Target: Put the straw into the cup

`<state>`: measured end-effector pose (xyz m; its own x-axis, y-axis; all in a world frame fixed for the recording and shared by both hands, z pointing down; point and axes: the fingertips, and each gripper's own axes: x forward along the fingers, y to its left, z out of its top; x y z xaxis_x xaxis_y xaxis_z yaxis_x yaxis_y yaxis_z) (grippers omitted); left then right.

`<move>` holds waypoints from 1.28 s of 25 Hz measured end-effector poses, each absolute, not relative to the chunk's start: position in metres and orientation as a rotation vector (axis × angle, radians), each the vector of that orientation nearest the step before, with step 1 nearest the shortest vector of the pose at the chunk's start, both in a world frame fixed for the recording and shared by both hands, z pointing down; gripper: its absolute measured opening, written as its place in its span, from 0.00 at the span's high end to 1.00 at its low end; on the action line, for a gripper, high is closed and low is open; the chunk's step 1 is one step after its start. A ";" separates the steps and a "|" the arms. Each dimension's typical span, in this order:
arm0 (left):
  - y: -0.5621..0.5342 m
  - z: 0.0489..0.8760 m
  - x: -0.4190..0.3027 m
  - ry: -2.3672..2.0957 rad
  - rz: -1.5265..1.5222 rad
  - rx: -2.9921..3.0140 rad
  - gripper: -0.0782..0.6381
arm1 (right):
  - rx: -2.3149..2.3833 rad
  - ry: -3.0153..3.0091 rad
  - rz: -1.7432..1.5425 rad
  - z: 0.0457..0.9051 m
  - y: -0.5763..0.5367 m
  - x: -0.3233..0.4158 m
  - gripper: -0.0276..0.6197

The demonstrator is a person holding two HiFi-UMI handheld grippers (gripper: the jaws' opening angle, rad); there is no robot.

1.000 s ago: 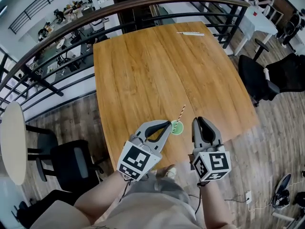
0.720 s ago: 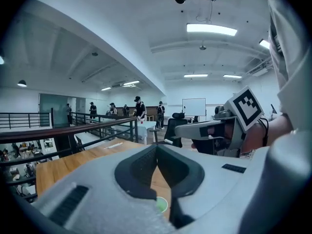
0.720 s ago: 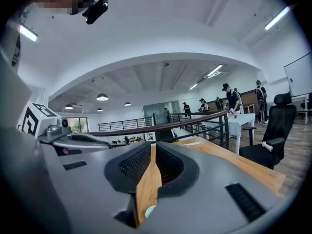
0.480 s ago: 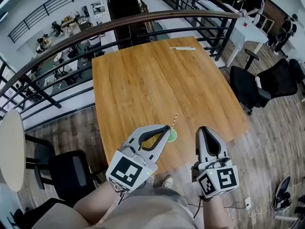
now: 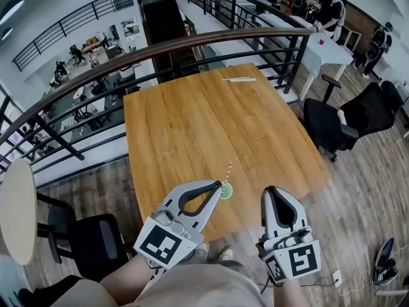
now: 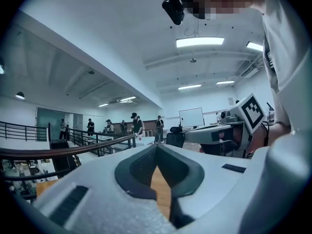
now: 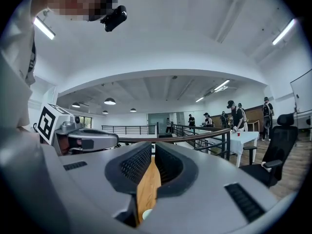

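A small green cup (image 5: 226,191) stands near the front edge of the wooden table (image 5: 192,120). A red-and-white striped straw (image 5: 227,172) sticks out of it, leaning away from me. My left gripper (image 5: 216,185) is shut and empty, its tip just left of the cup and hiding part of it. In the left gripper view the jaws (image 6: 156,150) meet with only table wood showing behind them. My right gripper (image 5: 273,192) hangs shut off the table's front edge, right of the cup. In the right gripper view (image 7: 152,148), a pale bit of the cup (image 7: 145,214) shows low in the gap.
A thin white wrapper or straw (image 5: 239,79) lies at the table's far edge. A dark railing (image 5: 211,40) curves behind the table. Black office chairs stand to the right (image 5: 332,130) and lower left (image 5: 83,232). Several people stand by a white table (image 5: 323,50) at the back right.
Both grippers have drawn back toward me and lower in the head view. The cup with its straw stays on the table near the front edge.
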<state>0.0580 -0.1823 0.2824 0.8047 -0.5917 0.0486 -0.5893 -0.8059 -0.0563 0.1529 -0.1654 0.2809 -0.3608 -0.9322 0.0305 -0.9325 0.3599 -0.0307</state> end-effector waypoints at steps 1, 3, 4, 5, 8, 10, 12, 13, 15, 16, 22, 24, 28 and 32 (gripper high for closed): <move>-0.179 0.282 0.058 0.955 -0.084 -2.949 0.87 | 1.768 -2.589 0.066 0.280 -0.162 0.153 0.90; -0.173 0.282 0.058 0.942 -0.058 -2.948 0.87 | 1.765 -2.601 0.075 0.279 -0.155 0.154 0.90; -0.170 0.282 0.057 0.941 -0.049 -2.946 0.87 | 1.764 -2.605 0.082 0.280 -0.152 0.156 0.90; -0.168 0.283 0.057 0.943 -0.044 -2.944 0.87 | 1.763 -2.604 0.090 0.281 -0.148 0.157 0.90; -0.161 0.289 0.052 0.956 -0.062 -2.934 0.87 | 1.768 -2.588 0.118 0.288 -0.138 0.161 0.90; -0.158 0.295 0.050 0.967 -0.086 -2.928 0.87 | 1.773 -2.574 0.133 0.293 -0.134 0.164 0.90; -0.156 0.298 0.049 0.976 -0.099 -2.933 0.87 | 1.781 -2.567 0.149 0.297 -0.133 0.168 0.90; -0.155 0.299 0.050 0.975 -0.103 -2.937 0.87 | 1.785 -2.566 0.157 0.298 -0.132 0.169 0.90; -0.154 0.301 0.053 0.970 -0.109 -2.941 0.87 | 1.787 -2.569 0.167 0.300 -0.132 0.172 0.90; -0.154 0.301 0.054 0.969 -0.110 -2.941 0.87 | 1.783 -2.574 0.172 0.301 -0.133 0.173 0.90; -0.154 0.303 0.058 0.957 -0.106 -2.941 0.87 | 1.730 -2.606 0.197 0.304 -0.138 0.166 0.91; -0.155 0.304 0.059 0.955 -0.110 -2.945 0.87 | 1.721 -2.609 0.190 0.303 -0.139 0.165 0.91; -0.155 0.305 0.056 0.965 -0.123 -2.948 0.87 | 1.697 -2.605 0.160 0.300 -0.137 0.160 0.92; -0.151 0.305 0.058 0.950 -0.117 -2.955 0.87 | 1.676 -2.616 0.166 0.299 -0.132 0.159 0.92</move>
<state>0.0580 -0.1510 0.3049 0.8102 -0.5830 0.0610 -0.5803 -0.8124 -0.0571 0.1593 -0.1318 0.2990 -0.4196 -0.9039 0.0828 -0.9071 0.4144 -0.0735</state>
